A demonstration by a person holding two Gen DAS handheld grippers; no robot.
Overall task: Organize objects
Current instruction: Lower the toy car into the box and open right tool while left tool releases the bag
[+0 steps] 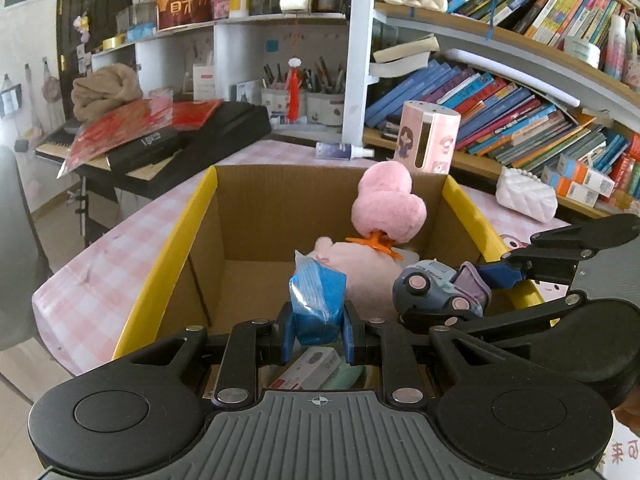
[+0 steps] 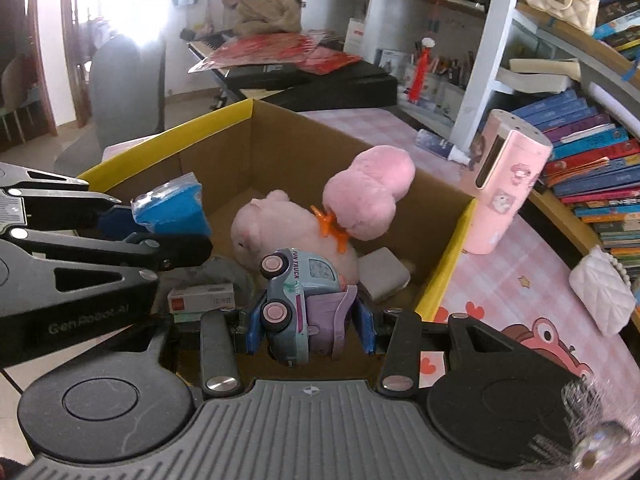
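Above open brown cardboard box (image 1: 256, 216): left gripper (image 1: 319, 334) clamped on blue plastic-wrapped packet (image 1: 316, 300), right gripper (image 2: 308, 330) clamped on pale-blue toy truck (image 2: 298, 300), poised for dropping in.

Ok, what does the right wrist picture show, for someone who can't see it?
The right gripper holds a toy truck over a cardboard box containing a pink plush toy. The left gripper holds a blue packet beside it.

The surface (image 1: 132, 236), covered in pink checked cloth, carried an open cardboard box (image 1: 256, 208) at its centre. At about one o'clock beyond the box stood a pink cylindrical holder (image 1: 428, 140), a small spray bottle (image 1: 344, 151) lay at twelve, and a white quilted purse (image 1: 526, 196) rested at two.
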